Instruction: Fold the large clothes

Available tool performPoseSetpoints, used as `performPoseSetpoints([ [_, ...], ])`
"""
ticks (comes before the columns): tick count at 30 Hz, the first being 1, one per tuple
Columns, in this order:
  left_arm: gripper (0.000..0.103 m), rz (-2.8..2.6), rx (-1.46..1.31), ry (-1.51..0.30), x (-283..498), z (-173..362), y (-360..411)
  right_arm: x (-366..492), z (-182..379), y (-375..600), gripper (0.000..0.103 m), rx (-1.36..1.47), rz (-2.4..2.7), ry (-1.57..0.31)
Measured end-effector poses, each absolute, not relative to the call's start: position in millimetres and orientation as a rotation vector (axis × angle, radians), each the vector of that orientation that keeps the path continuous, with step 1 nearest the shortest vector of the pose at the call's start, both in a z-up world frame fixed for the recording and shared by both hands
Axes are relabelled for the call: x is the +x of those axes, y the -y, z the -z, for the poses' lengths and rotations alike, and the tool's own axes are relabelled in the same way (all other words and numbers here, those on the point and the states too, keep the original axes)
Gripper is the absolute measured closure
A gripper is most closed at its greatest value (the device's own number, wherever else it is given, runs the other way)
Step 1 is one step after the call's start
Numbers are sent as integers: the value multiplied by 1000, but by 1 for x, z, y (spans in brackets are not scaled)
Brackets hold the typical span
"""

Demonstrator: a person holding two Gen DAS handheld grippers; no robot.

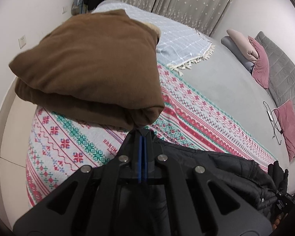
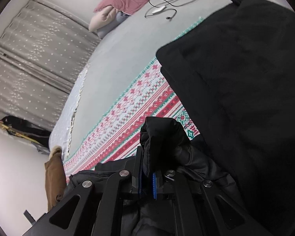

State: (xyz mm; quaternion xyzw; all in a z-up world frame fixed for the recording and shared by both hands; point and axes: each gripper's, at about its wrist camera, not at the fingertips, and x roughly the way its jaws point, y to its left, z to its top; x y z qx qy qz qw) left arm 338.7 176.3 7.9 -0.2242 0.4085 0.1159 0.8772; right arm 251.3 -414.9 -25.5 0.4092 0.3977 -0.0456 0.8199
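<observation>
Right tool pitched down toward the bed, pinching a bunched fold of the black puffer jacket at the patterned blanket's near edge. Left tool also angled down, pressed together, tips at the folded brown garment's corner; whether it grips cloth is unclear.

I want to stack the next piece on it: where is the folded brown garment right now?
The folded brown garment lies on the patterned blanket at the bed's edge, upper left in the left wrist view, beside the light blue fringed throw.
</observation>
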Motion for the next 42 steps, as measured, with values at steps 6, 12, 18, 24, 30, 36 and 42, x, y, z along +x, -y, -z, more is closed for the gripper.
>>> performPoseSetpoints([
  [6,92,-244,-513,-855,339,-8,-183,259,29,411,90,835,128,-865],
  [12,87,-227,-540,-824,333,-18,-190,253,21,416,76,774,177,-822],
  [18,86,-219,-592,-805,323,-28,-199,239,-1,417,65,737,209,-786],
  [24,68,-133,-500,-806,301,-50,-157,228,-30,368,58,535,133,-762],
  [30,57,0,-192,-920,285,-33,-57,226,-9,262,52,260,-163,-959],
  [36,57,17,-93,-1004,290,8,-23,218,17,216,49,90,-194,-1019],
  [42,57,-15,-79,-979,305,17,-30,235,34,225,46,87,-174,-1009],
])
